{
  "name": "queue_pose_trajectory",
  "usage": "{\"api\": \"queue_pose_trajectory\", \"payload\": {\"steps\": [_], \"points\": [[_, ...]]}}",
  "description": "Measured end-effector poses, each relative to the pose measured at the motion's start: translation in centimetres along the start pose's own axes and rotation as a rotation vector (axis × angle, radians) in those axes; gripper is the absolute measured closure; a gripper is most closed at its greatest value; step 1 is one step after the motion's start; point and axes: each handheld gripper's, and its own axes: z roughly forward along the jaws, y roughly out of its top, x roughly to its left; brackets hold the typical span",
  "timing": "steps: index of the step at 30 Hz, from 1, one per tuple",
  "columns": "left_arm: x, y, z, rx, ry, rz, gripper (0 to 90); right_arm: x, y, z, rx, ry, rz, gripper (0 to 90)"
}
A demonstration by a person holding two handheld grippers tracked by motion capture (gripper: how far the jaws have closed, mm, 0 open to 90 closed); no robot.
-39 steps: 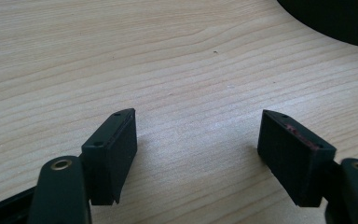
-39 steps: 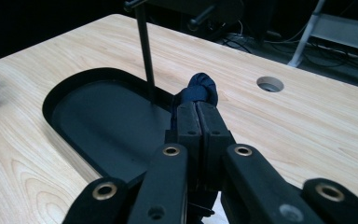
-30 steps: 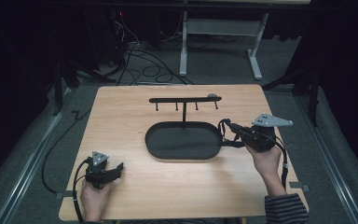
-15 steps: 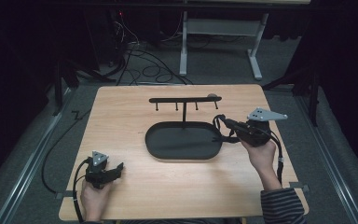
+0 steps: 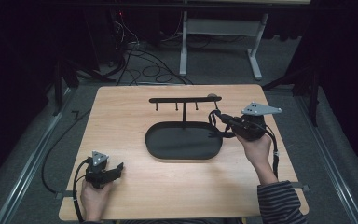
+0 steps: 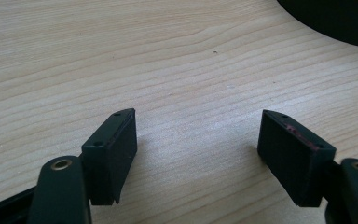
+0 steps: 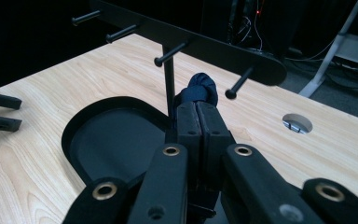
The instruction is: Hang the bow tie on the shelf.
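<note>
A wooden counter [image 5: 135, 186] carries a black oval tray [image 5: 183, 140] with an upright rack of pegs [image 5: 185, 99] at its back. The right tool [image 7: 197, 111], above the tray's right end, is clenched on a dark blue scrunchie [image 7: 198, 89] near the rack's post. The left tool [image 6: 196, 140] rests on the counter's near-left corner, jaws spread wide, holding nothing.

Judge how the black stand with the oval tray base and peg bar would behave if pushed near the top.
The stand probably resists tipping: its oval tray base is wide and flat. It likely slides on the smooth table. The thin post may flex slightly.
</note>
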Motion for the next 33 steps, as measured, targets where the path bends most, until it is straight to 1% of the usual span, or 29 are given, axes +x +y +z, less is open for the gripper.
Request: {"api": "queue_pose_trajectory", "payload": {"steps": [7, 8, 12, 13, 19, 20, 26, 30, 33], "points": [[0.0, 0.0, 0.0, -0.002, -0.001, -0.001, 28.8, -0.2, 0.9, 0.6, -0.005, -0.003, 0.001, 90.0], [0.0, 0.0, 0.0, -0.002, -0.001, -0.001, 28.8, -0.2, 1.0, 0.7, -0.002, -0.010, -0.007, 90.0], [0.0, 0.0, 0.0, -0.002, -0.002, -0.002, 28.8, -0.1, 1.2, 0.9, 0.001, -0.014, -0.010, 90.0], [0.0, 0.0, 0.0, -0.002, -0.002, -0.002, 28.7, -0.2, 1.3, 1.0, -0.001, -0.016, -0.018, 90.0], [0.0, 0.0, 0.0, -0.002, -0.003, -0.003, 28.8, -0.5, 1.6, 1.2, -0.009, -0.024, -0.004, 90.0], [0.0, 0.0, 0.0, -0.002, -0.003, -0.003, 28.7, -0.6, 1.7, 1.3, -0.014, -0.025, -0.009, 90.0], [0.0, 0.0, 0.0, -0.002, -0.003, -0.003, 28.7, -0.9, 1.8, 1.5, -0.007, -0.040, -0.004, 90.0], [0.0, 0.0, 0.0, -0.002, -0.002, -0.002, 28.7, -1.3, 1.7, 1.7, -0.003, -0.048, 0.012, 90.0], [0.0, 0.0, 0.0, -0.002, -0.002, -0.002, 28.7, -1.5, 1.6, 1.9, 0.000, -0.052, 0.014, 90.0]]}}
